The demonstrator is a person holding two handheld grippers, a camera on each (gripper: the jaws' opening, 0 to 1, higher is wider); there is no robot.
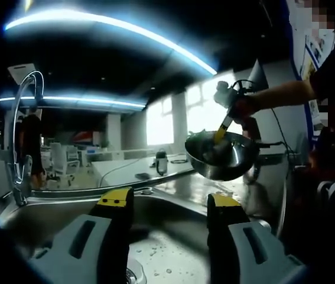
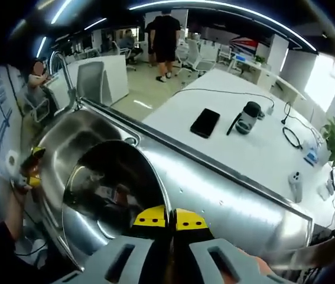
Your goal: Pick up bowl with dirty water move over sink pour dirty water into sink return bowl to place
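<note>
Two tongs: right (image 2: pixel 168 220) clamped on shiny round steel bowl's (image 2: pixel 105 195) rim, left (image 1: pixel 168 207) apart over sink (image 1: pixel 173 254).

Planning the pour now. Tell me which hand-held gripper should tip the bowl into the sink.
Right. The right hand-held gripper is shut on the rim of the steel bowl, held up above the sink. The left hand-held gripper is open and empty, hanging over the basin.

The left gripper view sits low and close over the sink (image 1: pixel 173 248), facing across it toward the tap (image 1: pixel 20 118) and windows. The right gripper view looks steeply down on the sink (image 2: pixel 72 148) from above the bowl (image 2: pixel 111 195). Both share sink and tap (image 2: pixel 61 65).
</note>
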